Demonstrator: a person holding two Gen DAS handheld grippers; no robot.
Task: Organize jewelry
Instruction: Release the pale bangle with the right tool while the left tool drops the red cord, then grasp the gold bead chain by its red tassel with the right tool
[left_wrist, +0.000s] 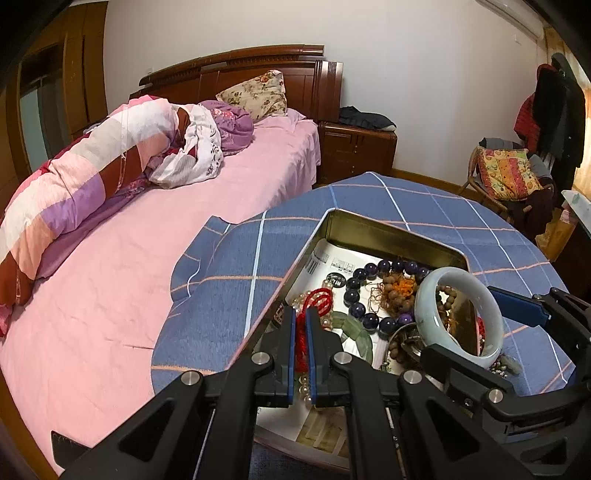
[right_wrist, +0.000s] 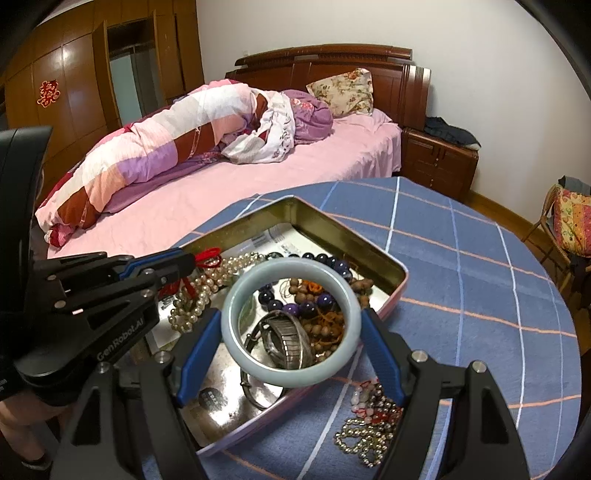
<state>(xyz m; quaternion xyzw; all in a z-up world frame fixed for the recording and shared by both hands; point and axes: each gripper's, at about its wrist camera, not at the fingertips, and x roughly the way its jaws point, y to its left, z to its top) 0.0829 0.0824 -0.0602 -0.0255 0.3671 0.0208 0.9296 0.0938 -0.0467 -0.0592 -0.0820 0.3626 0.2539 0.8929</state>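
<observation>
Holding a pale jade bangle (right_wrist: 291, 322) between its blue pads, the right gripper (right_wrist: 290, 328) hung over the open tin (right_wrist: 373, 254), jaws spread wide around the ring. Over the tin's left side, the left gripper (left_wrist: 303, 325) was clamped nearly shut on a red cord (left_wrist: 318, 301) tied to a pearl strand (right_wrist: 207, 288). Purple beads (left_wrist: 356, 295), brown wooden beads (left_wrist: 400, 295) and a metal watch band (right_wrist: 284, 338) lay inside the tin. Just right of the tin, a beaded tangle (right_wrist: 369, 428) rested on the blue checked cloth (right_wrist: 480, 277).

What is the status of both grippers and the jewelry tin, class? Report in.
Left gripper shut on red cord. Right gripper holds pale jade bangle over open metal tin. Beaded chain loose on cloth.
</observation>
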